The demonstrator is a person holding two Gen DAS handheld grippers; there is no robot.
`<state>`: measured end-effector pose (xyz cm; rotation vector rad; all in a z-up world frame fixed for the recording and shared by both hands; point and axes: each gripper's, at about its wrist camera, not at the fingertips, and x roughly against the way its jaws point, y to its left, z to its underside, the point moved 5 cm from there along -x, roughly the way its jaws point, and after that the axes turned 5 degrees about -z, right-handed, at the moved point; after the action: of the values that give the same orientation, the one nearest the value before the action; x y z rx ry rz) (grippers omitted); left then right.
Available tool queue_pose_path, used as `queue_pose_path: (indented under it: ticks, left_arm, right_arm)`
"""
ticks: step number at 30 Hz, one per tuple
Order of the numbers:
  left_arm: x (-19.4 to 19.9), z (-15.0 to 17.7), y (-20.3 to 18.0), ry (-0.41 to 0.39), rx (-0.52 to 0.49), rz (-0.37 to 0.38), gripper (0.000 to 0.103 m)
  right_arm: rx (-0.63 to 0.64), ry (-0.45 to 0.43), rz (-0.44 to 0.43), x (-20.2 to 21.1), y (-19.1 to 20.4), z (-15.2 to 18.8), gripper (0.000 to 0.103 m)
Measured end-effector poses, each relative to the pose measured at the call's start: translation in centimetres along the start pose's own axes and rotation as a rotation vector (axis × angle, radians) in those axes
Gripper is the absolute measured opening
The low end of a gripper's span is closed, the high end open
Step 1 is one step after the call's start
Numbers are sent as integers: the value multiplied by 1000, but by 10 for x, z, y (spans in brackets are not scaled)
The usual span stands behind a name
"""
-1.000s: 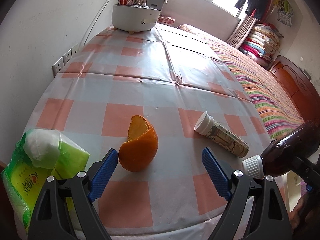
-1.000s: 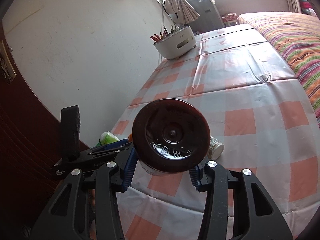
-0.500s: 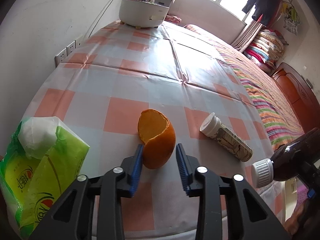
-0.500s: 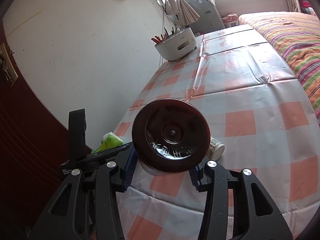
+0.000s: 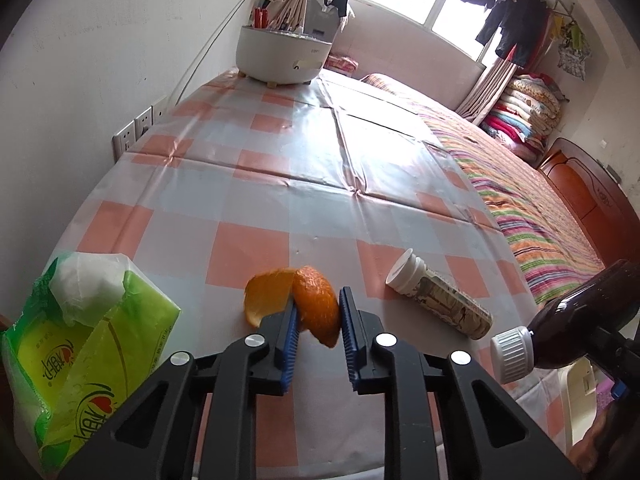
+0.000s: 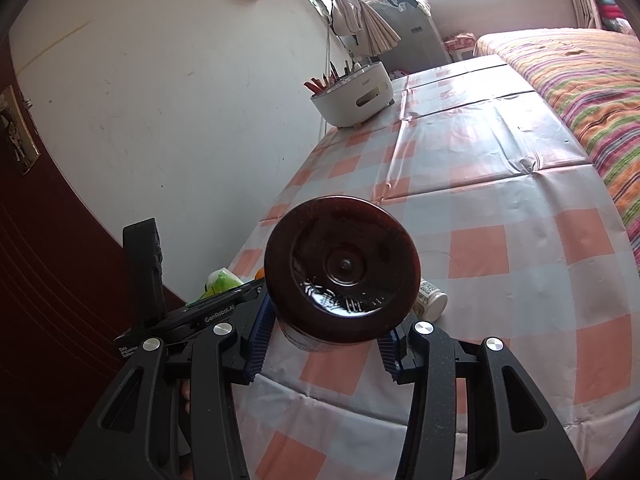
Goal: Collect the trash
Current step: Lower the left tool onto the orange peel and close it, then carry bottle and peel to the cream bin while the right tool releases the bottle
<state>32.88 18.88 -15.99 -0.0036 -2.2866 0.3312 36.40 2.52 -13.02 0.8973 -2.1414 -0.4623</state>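
An orange peel (image 5: 276, 292) sits near the front edge of the checked table (image 5: 280, 184). My left gripper (image 5: 319, 302) has it between its blue pads, which press and fold it as the jaws are closing. In the right wrist view the left gripper's black body (image 6: 192, 312) shows at the lower left. My right gripper (image 6: 326, 322) is shut on a dark brown bottle (image 6: 342, 268), base toward the camera. That bottle (image 5: 588, 320), with a white cap, hangs past the table's right corner. A printed tube with a white cap (image 5: 440, 300) lies on its side beside the peel.
A green tissue pack (image 5: 92, 328) lies at the front left corner. A white pot of utensils (image 5: 280, 56) stands at the far end by the wall. A striped bed (image 5: 540, 208) runs along the right side, and wall sockets (image 5: 134, 132) sit at the left. A dark red door (image 6: 60, 280) is behind.
The left jaws went from wide open around the peel to closed on it, squashing it. The right gripper and its bottle have not moved.
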Motion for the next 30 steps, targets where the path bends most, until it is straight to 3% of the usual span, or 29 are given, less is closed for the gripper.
queue_pose_path:
  ticks: [12,30]
  left_arm:
    - [25,10,-30,-47,-76,35,11]
    - [76,33,-103,-109,-167,177,11]
  right_arm:
    - [17,-29,30,21,-1,0,44]
    - [28,-85,78,77,-16,3,44]
